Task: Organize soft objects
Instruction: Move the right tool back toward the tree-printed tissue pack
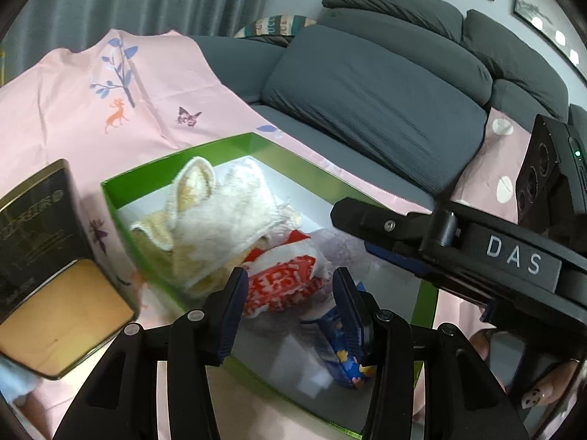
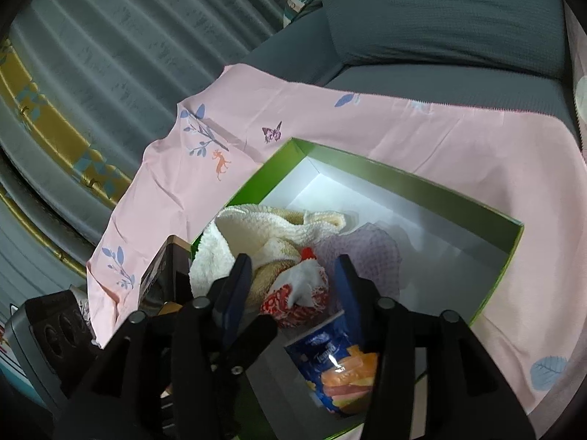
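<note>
An open green box (image 1: 110, 198) (image 2: 510, 253) with a white inside lies on a pink printed sheet (image 1: 66, 102). In it are a cream towel (image 1: 220, 212) (image 2: 249, 234), a pale lilac cloth (image 2: 370, 256), a blue tissue packet (image 2: 330, 366) (image 1: 345, 363) and a red and white cloth (image 1: 282, 286) (image 2: 297, 297). My left gripper (image 1: 290, 308) reaches into the box, and the red and white cloth fills the gap between its pads. My right gripper (image 2: 293, 286) hangs over the same cloth with its jaws apart and a gap on each side.
A dark tin with a gold lid (image 1: 47, 278) stands left of the box. A grey sofa (image 1: 385, 84) with cushions runs behind, and grey curtains (image 2: 110, 55) hang at the left. A hand with painted nails (image 1: 539, 392) holds the right gripper.
</note>
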A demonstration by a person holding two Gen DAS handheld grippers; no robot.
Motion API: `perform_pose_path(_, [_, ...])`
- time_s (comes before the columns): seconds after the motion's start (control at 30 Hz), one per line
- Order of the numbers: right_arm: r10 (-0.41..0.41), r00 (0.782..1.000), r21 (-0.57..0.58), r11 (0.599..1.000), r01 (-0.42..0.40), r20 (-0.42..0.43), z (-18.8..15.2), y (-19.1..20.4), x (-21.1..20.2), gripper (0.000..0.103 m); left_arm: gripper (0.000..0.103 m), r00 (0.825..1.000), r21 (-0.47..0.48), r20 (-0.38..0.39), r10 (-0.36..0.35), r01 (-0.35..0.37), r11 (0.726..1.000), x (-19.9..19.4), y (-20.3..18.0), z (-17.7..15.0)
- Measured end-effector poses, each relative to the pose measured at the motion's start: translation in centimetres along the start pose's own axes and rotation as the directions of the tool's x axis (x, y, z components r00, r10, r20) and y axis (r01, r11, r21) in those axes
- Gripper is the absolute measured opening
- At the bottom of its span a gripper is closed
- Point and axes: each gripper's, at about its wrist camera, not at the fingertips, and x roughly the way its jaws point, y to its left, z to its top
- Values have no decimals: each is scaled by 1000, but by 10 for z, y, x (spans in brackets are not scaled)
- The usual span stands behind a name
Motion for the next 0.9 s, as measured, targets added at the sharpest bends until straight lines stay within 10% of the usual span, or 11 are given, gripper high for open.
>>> perform_pose_path(0.5, [109,984,-152,985,-87,141,-36,40,-34,79,69,998,-2,43,56,-56,998,-89,32,-24])
perform_pose_path(0.9, [128,989,-247,963,-105,80,-104,101,-69,99,85,981,-129,77,177,-166,978,-191,96,-76])
